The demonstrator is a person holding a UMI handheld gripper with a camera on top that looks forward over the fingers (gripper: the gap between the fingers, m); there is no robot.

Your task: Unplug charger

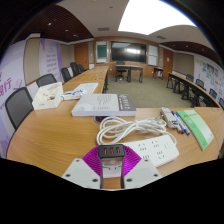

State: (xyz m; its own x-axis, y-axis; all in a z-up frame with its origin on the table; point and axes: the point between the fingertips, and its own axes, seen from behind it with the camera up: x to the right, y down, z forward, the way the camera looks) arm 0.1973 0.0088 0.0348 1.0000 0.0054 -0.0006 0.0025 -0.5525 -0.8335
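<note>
A small black charger (112, 151) with three orange ports on its face sits between my gripper's (112, 160) purple pads, and both fingers press on its sides. It is just above the wooden table, at the left end of a white power strip (152, 150). I cannot tell whether it touches the strip. A coiled white cable (124, 128) lies just beyond the charger and the strip.
A flat white box (103, 104) lies further ahead on the table (45, 135). Papers (50, 97) lie at the left. Pens (172, 120) and a green booklet (197, 128) lie at the right. Office chairs (18, 105) stand along the left side.
</note>
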